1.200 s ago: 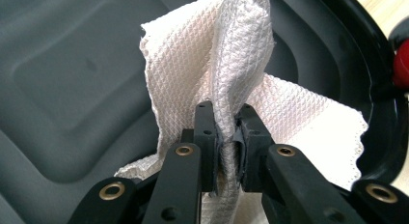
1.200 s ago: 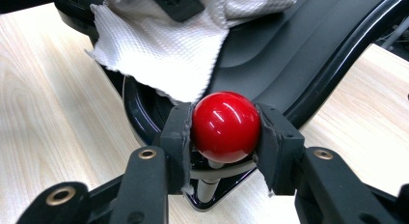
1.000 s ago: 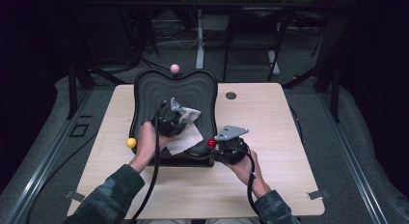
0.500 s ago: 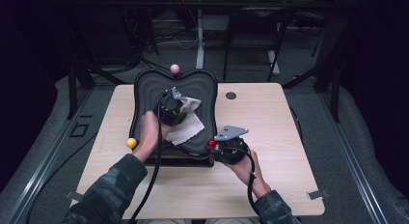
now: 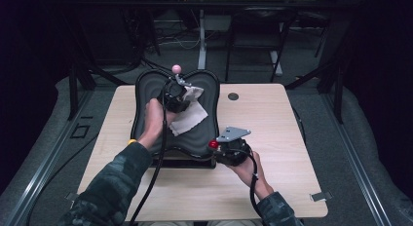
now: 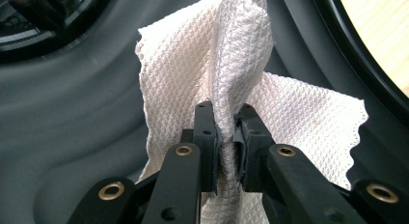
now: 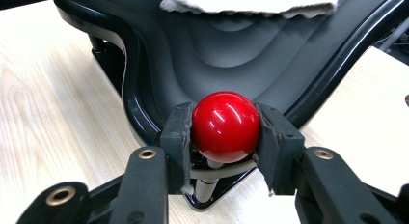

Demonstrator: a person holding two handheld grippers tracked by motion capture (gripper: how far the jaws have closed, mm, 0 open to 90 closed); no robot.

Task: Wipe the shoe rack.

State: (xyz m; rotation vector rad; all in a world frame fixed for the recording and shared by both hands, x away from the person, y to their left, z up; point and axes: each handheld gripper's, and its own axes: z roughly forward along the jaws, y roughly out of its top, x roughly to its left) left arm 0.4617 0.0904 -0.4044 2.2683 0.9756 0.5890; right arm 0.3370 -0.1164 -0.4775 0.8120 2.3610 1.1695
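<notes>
A black wavy board (image 5: 156, 89) stands tilted on the table, with a red knob (image 5: 213, 144) at its near right corner, a pink knob (image 5: 176, 68) at its far edge and a yellow knob (image 5: 132, 141) at its near left. My left gripper (image 5: 181, 92) is shut on a white paper towel (image 5: 190, 116) that lies against the board's face; in the left gripper view the towel (image 6: 231, 89) is bunched between the jaws of the left gripper (image 6: 226, 137). My right gripper (image 7: 225, 130) is shut on the red knob (image 7: 225, 126).
The board (image 7: 231, 55) rests on a light wooden table (image 5: 272, 119). A small dark round disc (image 5: 233, 96) lies on the table right of the board. Dark floor and table frames lie beyond the far edge.
My left gripper has slid with the towel up the board's face, away from the near edge toward the pink knob. The right gripper has stayed on the red knob.
</notes>
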